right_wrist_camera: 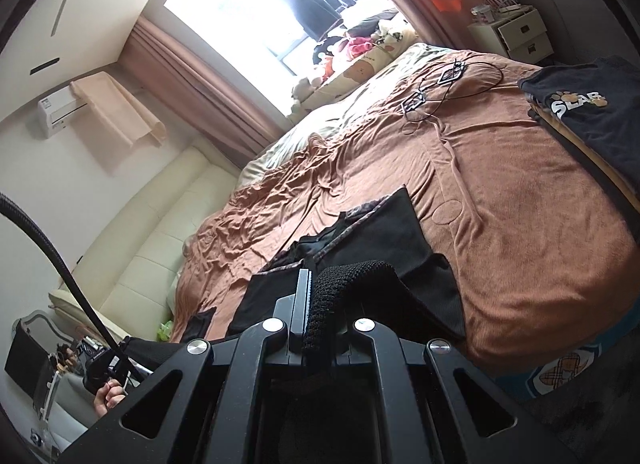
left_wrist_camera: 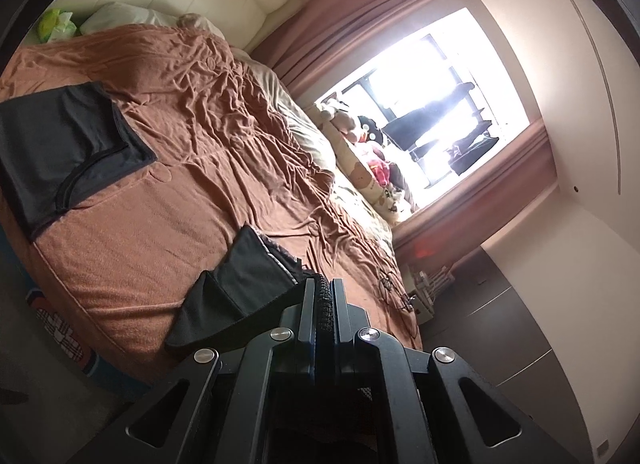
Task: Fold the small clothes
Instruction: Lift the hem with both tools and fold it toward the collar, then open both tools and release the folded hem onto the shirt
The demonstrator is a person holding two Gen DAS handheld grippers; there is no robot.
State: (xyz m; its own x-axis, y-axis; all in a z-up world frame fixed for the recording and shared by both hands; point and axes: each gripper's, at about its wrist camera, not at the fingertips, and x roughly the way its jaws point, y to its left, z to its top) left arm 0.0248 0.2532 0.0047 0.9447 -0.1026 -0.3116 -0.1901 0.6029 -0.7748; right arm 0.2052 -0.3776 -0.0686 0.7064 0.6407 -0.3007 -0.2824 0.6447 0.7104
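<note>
- Both tools grip one black garment (left_wrist_camera: 240,288) over the brown blanket (left_wrist_camera: 168,232) of the bed.
- Left tool (left_wrist_camera: 322,296): jaws pressed together on the garment's black knit edge, cloth hanging to its left above the blanket.
- Right tool (right_wrist_camera: 320,288): jaws clamped on the same knit band, the rest spread on the blanket just ahead.
- Folded dark garment (left_wrist_camera: 60,143) lies on the blanket, well apart, toward the headboard.
- Stack of folded clothes (right_wrist_camera: 592,115) sits at the blanket's edge near the white nightstand (right_wrist_camera: 516,33).
</note>
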